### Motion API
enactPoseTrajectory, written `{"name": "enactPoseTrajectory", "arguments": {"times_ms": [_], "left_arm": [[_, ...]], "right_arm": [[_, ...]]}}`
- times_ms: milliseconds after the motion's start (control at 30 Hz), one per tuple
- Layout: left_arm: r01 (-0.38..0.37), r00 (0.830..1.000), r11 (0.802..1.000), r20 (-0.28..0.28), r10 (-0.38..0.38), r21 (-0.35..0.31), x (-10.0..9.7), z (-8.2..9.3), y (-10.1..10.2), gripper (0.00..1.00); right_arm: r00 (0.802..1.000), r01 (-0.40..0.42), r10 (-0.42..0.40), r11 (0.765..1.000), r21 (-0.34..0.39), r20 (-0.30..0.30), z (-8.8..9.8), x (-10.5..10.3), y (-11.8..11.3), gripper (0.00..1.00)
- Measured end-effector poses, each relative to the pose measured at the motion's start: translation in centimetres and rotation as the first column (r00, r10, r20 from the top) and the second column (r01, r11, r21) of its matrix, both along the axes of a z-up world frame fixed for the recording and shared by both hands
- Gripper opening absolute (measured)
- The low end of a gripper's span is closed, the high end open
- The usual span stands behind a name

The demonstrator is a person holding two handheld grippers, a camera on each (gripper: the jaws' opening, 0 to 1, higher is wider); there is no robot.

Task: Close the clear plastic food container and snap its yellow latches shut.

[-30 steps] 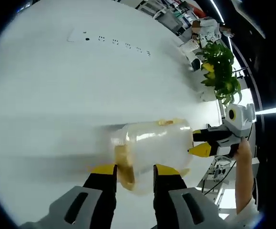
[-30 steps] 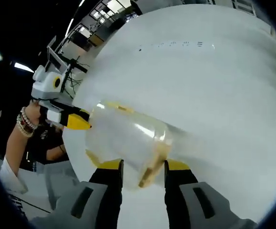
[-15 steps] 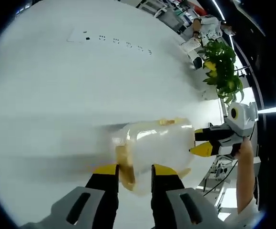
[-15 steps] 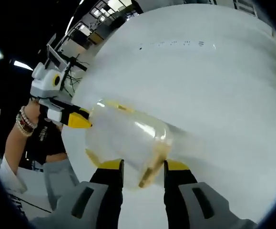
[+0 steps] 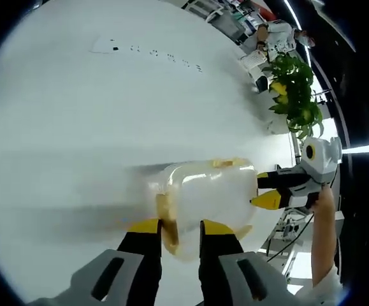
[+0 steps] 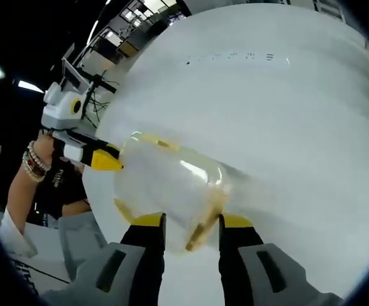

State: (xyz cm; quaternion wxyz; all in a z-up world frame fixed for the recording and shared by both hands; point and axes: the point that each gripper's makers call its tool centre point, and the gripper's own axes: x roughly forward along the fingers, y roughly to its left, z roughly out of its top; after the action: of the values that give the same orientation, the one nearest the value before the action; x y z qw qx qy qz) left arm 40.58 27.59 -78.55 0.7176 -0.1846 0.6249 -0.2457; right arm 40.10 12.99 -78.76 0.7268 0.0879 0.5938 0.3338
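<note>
The left gripper [image 5: 173, 227] is rising from 6 o'clock, its yellow-tipped jaws a little apart with a yellow latch [image 5: 166, 220] sitting between them; I cannot tell if they are squeezing it. The clear container [image 5: 206, 197] is lying on the white table [image 5: 108, 115], near the middle. The right gripper [image 6: 187, 224] is reaching in from the other end, its jaws sitting on each side of another latch [image 6: 203, 223]. A hand [image 6: 41, 153] is showing at 9 o'clock. No words can be read.
</note>
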Motion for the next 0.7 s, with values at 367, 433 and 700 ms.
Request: {"name": "enactPoseTrajectory", "arguments": {"times_ms": [367,433,700], "left_arm": [[0.015,1.0,0.999,0.026,-0.016,0.032,0.01,-0.27,-0.19,0.15],[0.016,1.0,0.999,0.014,-0.017,0.029,-0.24,-0.15,-0.27,0.15],[0.023,1.0,0.999,0.012,-0.023,0.035,0.02,-0.03,-0.21,0.15]], "right_arm": [[1.0,0.014,-0.014,1.0,0.004,-0.017,-0.09,0.09,-0.04,0.28],[0.999,0.031,-0.031,0.999,0.011,-0.035,-0.13,0.13,-0.05,0.27],[0.998,0.048,-0.046,0.998,0.046,-0.039,0.69,0.77,-0.32,0.25]]}}
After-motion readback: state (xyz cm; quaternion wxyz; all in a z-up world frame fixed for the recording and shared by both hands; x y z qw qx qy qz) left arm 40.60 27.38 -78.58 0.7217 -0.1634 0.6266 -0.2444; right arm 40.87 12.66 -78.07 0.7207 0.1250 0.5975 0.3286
